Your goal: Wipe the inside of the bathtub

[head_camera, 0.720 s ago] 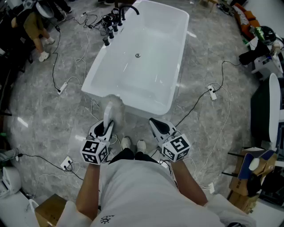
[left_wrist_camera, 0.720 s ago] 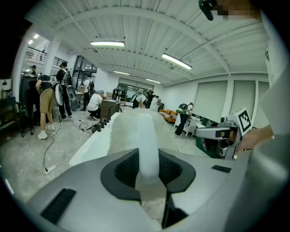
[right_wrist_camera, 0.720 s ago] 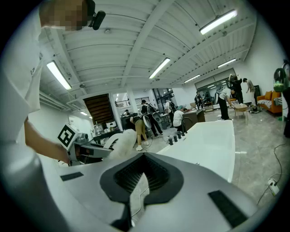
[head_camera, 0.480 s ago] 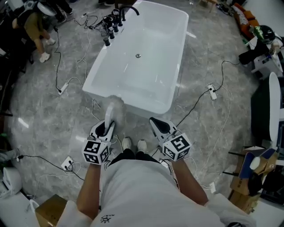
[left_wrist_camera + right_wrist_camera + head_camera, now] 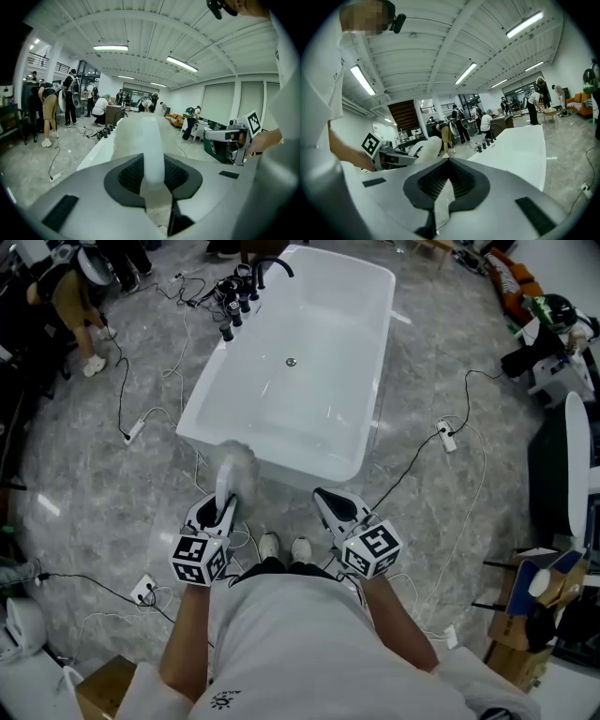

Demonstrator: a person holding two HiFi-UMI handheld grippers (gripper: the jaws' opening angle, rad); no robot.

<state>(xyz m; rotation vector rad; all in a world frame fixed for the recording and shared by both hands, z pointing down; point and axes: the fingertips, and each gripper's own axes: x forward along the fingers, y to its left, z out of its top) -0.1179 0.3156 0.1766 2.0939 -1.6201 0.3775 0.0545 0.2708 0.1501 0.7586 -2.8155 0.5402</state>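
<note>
A white freestanding bathtub [image 5: 374, 381] stands on the grey marble floor straight ahead of me, with a drain [image 5: 291, 361] in its bottom and a black faucet [image 5: 269, 265] at its far left rim. My left gripper [image 5: 222, 508] is shut on the white handle [image 5: 153, 150] of a brush. The brush's fluffy pale head [image 5: 238, 457] reaches the tub's near rim. My right gripper [image 5: 328, 500] hovers beside it on the right, just short of the tub, shut with nothing in it. The right gripper view shows its jaws closed together [image 5: 447, 180], with the tub [image 5: 520, 145] beyond.
Cables and power strips [image 5: 448, 437] trail over the floor on both sides of the tub. Black fittings [image 5: 232, 296] lie by the faucet. People [image 5: 75, 296] stand at the far left. A chair [image 5: 567, 474] and cardboard boxes [image 5: 525, 615] sit at the right.
Both grippers hold almost the same place. Only the head view has shifted a little, so the tub sits slightly higher in the frame.
</note>
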